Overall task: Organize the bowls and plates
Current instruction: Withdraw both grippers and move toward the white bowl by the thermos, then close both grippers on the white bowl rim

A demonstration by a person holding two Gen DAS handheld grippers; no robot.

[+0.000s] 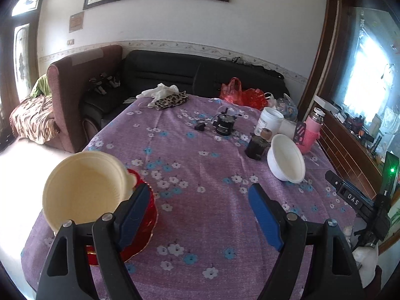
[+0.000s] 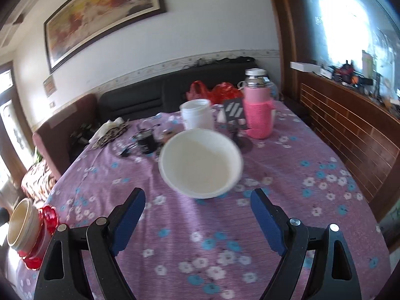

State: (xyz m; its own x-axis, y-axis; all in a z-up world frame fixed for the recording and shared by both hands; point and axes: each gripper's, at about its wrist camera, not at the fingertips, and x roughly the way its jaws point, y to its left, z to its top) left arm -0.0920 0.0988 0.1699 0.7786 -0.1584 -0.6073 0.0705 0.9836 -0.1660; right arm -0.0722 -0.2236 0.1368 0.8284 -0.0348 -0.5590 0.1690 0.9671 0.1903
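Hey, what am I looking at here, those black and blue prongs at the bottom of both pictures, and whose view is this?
Those prongs are two handheld claws, one in each of a person's hands. Each carries a camera looking forward along its fingers, so one picture is the left claw's view and the other the right claw's. Both claws are open and hold nothing. Below them is a table with a purple flowered cloth. On it sit a cream bowl stacked on red dishes, a white bowl ahead of the right claw, a white tub, a pink bottle and some small dark gadgets.
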